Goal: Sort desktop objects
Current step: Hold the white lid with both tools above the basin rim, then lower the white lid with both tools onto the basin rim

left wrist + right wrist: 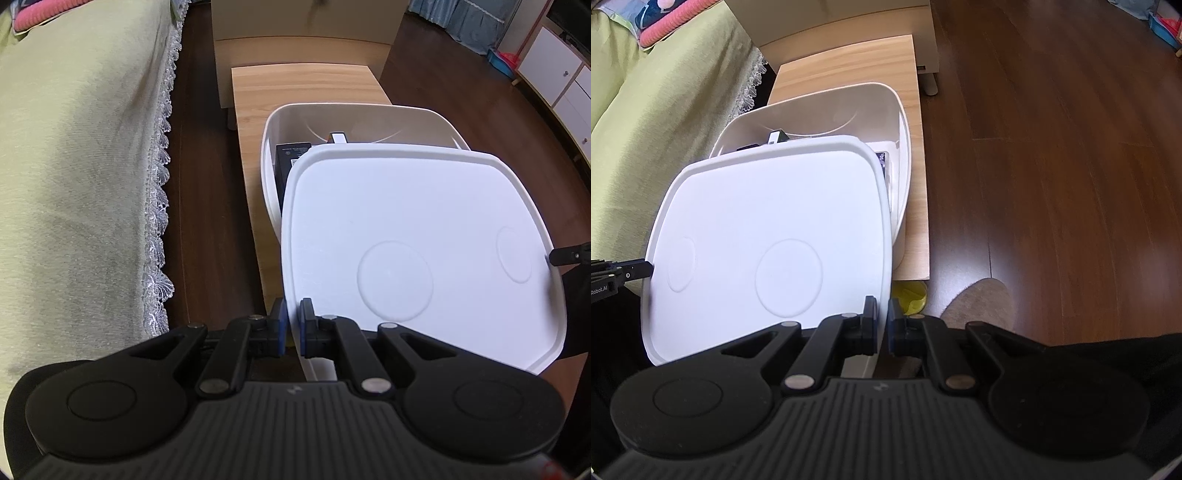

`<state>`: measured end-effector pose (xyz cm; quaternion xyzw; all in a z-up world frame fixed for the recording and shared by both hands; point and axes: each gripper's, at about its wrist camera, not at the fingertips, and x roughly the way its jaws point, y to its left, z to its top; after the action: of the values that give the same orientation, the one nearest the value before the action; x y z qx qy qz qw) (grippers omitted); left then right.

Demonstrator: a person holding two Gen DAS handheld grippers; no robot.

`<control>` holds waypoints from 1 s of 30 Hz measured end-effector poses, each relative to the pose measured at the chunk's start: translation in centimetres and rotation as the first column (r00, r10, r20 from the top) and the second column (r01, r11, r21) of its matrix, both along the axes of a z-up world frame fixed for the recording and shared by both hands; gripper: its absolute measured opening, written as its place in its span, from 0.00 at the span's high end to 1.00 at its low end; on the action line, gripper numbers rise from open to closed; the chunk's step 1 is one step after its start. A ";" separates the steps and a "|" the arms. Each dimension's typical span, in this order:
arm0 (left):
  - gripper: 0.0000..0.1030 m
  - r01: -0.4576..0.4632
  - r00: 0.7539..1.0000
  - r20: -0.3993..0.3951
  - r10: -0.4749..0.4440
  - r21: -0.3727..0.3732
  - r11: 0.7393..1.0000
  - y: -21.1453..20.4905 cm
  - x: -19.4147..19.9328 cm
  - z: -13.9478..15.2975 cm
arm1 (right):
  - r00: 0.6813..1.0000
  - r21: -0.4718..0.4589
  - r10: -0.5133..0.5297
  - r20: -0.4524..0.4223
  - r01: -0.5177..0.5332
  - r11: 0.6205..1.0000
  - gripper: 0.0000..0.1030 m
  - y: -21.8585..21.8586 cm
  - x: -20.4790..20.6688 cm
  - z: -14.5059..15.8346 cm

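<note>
- Surface: a narrow light-wood table, long axis running away from both cams, standing on dark wood-plank floor.
- Room: sofa w/ yellow-green cover and lace trim ran along the table's left side; a pink item lay on it at the far end. White cabinet w/ knobs at far right in left cam. Beige rug edge on the floor near the table's near end; a yellow object showed just below that table end, what it was I couldn't tell.
- White bin sat on the table, open side up, long axis along the table.
- Inside the bin: a black box at its left wall and a small black-and-white item poking up mid-bin; contents on the right side mostly hidden by the lid.
- White lid was held over the bin's near part, tilted, near edge higher toward the cams; far end of bin uncovered. Lid's long axis ran roughly along the bin's, possibly skewed a bit.
- Left gripper: jaws nearly together, pinching the lid's left near rim between blue pads.
- Right gripper: jaws likewise narrow, clamped on the lid's right near rim.
- Each cam saw the other gripper's tip at the lid's opposite edge.
</note>
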<state>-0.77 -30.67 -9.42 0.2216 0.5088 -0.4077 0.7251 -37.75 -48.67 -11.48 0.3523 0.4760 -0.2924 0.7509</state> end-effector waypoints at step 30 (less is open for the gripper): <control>0.96 -0.003 1.000 0.002 0.003 0.000 1.000 -0.9 0.5 -0.3 | 1.000 0.007 -0.007 -0.010 0.007 1.000 0.94 -0.3 0.5 -0.6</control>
<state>-0.30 -31.54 -9.76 0.2210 0.5086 -0.4063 0.7262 -37.22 -48.94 -12.09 0.3552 0.4797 -0.2953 0.7461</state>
